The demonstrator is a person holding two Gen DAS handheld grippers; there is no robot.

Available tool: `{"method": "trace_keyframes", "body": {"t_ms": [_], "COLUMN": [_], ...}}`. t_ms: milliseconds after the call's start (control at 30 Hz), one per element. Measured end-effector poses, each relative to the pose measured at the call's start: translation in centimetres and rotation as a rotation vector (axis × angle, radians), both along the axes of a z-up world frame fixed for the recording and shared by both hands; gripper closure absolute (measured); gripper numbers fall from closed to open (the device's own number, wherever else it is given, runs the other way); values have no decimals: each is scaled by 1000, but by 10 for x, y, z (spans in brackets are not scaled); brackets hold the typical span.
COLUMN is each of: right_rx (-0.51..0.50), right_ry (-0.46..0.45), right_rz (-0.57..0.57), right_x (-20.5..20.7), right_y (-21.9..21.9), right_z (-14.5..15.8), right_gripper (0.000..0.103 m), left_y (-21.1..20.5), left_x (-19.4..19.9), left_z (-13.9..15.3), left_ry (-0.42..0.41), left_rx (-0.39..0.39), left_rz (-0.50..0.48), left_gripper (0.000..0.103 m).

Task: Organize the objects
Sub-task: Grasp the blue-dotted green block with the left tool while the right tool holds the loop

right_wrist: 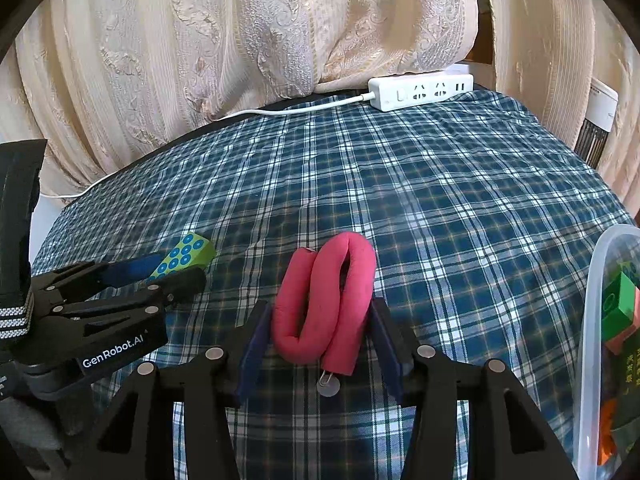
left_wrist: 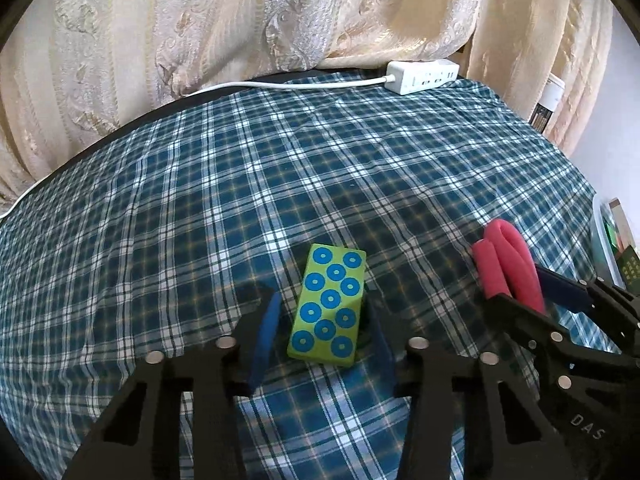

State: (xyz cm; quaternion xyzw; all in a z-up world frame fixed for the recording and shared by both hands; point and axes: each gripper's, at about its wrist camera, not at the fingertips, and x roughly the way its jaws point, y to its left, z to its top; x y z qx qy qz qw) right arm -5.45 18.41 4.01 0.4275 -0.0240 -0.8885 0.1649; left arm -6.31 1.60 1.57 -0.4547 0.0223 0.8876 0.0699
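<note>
Left wrist view: one green block (left_wrist: 327, 303) with blue ring dots, ten rings counted on its top face, lying flat on the plaid cloth (left_wrist: 200, 208). Left gripper (left_wrist: 322, 332) angled down over it, two blue pads either side of the block; right pad looks up against the block's side, left pad (left_wrist: 267, 330) shows a thin strip of cloth between it and the block, so grip not confirmed. One pink foam roll (left_wrist: 506, 266) to the right, folded, sitting in the right gripper (left_wrist: 532, 288), which comes in from the lower right edge, partly cut off. One white power strip (left_wrist: 422, 76) with one cable at the far table edge, curtain (left_wrist: 240, 20) behind. Items at far right edge too squeezed to read

Right wrist view: one pink foam roll (right_wrist: 326, 304), bent into loops, between the right gripper's (right_wrist: 320, 344) two pads; both pads touch its sides, roll clamped, resting on cloth. Small metal clip with round tab (right_wrist: 328, 385) below it. Left gripper (right_wrist: 160, 272) at left, tips around the green block (right_wrist: 186, 258), block mostly hidden. One clear plastic bin (right_wrist: 596, 320) at right, cut off, holding coloured blocks, count unclear
</note>
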Motion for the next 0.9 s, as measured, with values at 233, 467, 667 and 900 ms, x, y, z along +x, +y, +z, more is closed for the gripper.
{"method": "trace_keyframes", "body": {"t_ms": [233,467,667,900], "right_rx": [2,17,25,4], "right_ry": [0,3,4,3], "right_rz": [0,-1,-1,-7], "right_x": [0,0,1,2], "right_y": [0,-1,-3,0], "right_z": [-1,-1,-1,1], "right_gripper": [50,50,50,52], "left_y": [3,2,5,10], "left_x": [4,10,16,24], "left_z": [1,6,11,16], "left_ry": [10,31,50,66], "left_rx": [-12,-23,-34,-35], "left_rz": [-9,-1,-4,-16], "left_gripper": [72,72,72,72]}}
